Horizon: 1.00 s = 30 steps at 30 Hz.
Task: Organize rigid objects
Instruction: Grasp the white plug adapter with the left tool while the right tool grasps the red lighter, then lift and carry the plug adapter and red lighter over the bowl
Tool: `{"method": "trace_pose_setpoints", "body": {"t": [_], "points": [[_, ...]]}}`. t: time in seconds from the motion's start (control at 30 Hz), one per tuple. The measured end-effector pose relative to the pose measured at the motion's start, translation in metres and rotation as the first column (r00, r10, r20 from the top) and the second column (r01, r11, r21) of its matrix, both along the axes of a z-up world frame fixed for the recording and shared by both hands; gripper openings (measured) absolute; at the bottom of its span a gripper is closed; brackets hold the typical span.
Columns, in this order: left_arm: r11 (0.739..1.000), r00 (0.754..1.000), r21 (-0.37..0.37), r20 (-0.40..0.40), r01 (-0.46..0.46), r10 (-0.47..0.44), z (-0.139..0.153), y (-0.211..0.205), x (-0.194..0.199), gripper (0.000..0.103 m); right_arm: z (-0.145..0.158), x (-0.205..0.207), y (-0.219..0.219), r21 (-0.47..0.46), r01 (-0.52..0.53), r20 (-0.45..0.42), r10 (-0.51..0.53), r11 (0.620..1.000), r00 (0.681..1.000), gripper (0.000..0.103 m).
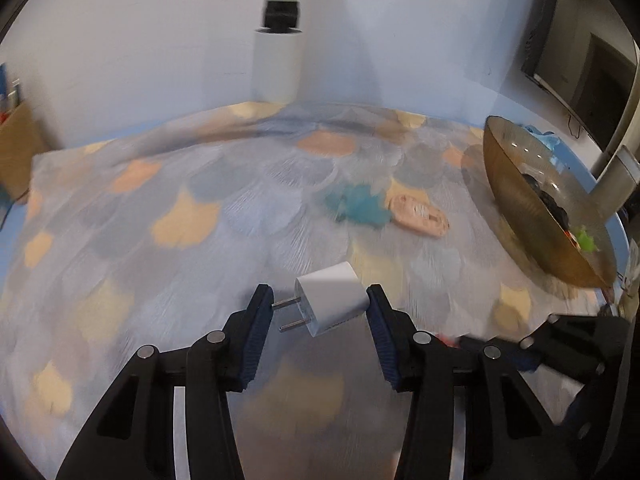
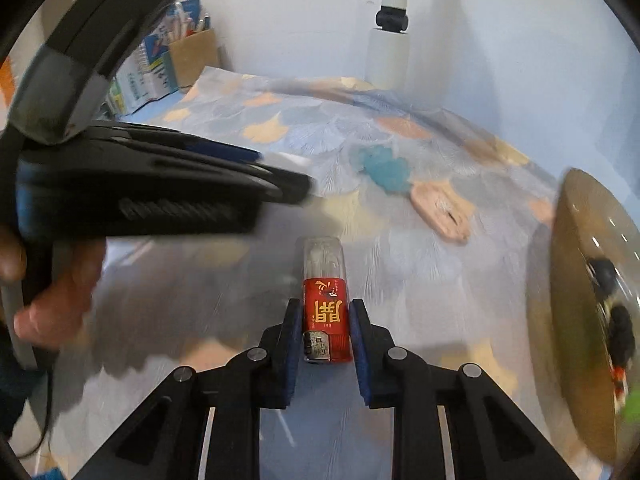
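Charger on tablecloth, bowl far right.

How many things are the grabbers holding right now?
2. A white plug sits between the left gripper's pads, and a red lighter is pinched in the right gripper. Nothing else looks held.

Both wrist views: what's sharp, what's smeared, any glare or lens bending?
Left wrist view: white two-prong charger and the jaws are sharp; patterned cloth, teal toy and pink piece smear; highlights glint in the gold bowl. Right wrist view: red lighter is crisp, the other gripper at left streaks; fisheye curves the cloth edge and bowl, corners go black.
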<state>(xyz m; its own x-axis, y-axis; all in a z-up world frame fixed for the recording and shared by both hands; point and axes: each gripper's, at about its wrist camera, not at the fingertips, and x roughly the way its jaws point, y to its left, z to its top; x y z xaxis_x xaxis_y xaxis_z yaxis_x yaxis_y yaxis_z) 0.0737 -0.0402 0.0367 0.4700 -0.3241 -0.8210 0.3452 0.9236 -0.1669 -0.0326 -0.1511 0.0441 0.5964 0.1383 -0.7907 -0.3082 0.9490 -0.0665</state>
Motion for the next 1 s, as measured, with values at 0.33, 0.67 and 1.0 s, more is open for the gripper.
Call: {"method": "trace_pose_setpoints", "body": {"t": [0.33,0.67,1.0], "points": [[0.998,0.999,-0.049,-0.016,-0.050,0.049,-0.006,0.014,-0.083,0.045,0.000,-0.091,-0.062,0.069,0.125,-0.040,-0.122,0.990,0.992,0.023],[0.999,0.999,-0.018,-0.012,-0.050,0.049,-0.011,0.003,-0.112,0.045,-0.010,-0.109,-0.056,0.057,0.157,-0.015,-0.156,0.986,0.988,0.048],[0.998,0.998,-0.007,0.000,-0.066,0.066,-0.011,0.000,-0.116,0.045,-0.011,-0.107,-0.024,-0.006,0.066,0.033,-0.066,0.998,0.997,0.023]]}}
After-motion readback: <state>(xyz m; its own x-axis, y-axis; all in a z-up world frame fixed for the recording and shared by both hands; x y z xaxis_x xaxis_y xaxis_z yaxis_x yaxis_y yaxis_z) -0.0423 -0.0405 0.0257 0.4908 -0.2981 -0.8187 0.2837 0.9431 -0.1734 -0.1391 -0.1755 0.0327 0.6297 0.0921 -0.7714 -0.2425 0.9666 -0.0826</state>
